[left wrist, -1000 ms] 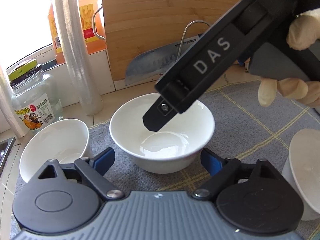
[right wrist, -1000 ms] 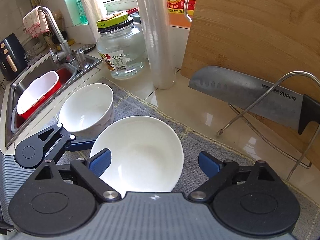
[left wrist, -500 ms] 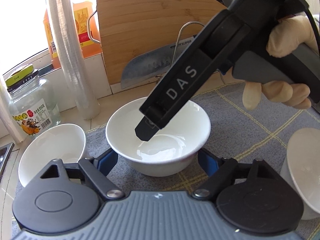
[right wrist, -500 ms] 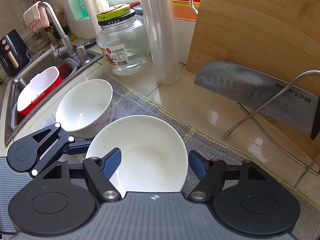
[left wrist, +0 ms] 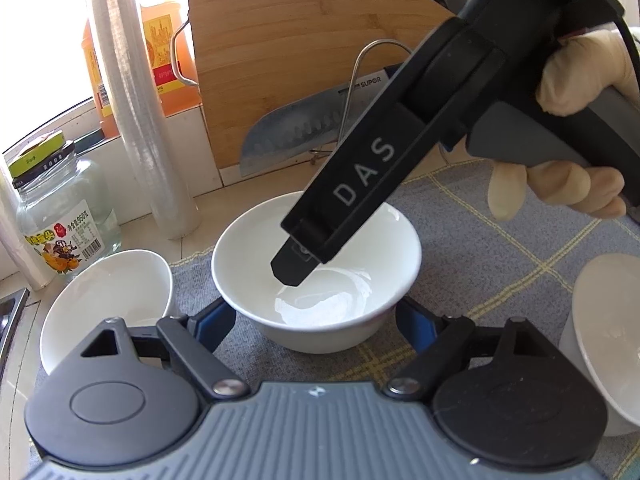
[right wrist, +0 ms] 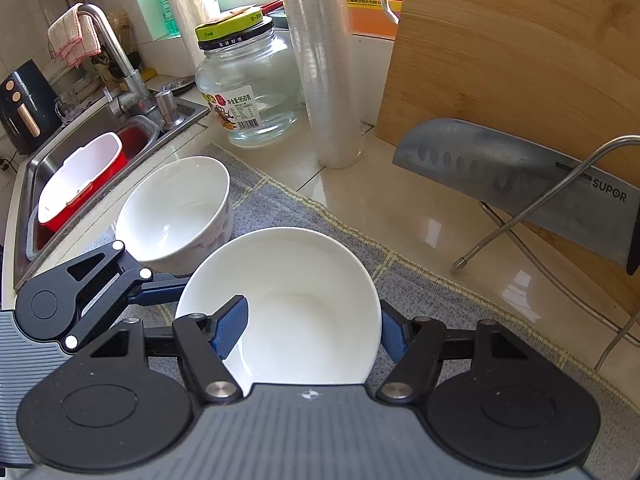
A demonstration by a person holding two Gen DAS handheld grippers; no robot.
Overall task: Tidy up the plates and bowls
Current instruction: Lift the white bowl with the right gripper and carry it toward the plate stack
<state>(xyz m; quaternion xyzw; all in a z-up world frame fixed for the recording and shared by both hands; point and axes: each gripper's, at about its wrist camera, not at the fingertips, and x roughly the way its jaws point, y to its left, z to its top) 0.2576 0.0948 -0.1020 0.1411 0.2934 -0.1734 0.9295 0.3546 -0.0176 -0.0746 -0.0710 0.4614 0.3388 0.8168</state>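
Sitting upright – bowl (right wrist: 296, 304), seemingly level.

Right gripper (right wrist: 310, 324) angled steeply down over the middle white bowl (right wrist: 304, 280); its left blue pad sits inside the bowl, its right pad outside the wall, jaws closed on the rim. Gloved right hand (left wrist: 576, 152) wraps the handle, above and right of that bowl. Left gripper (left wrist: 310, 318) points at the bowl's near side, pads flanking its base, apparently not pressing.
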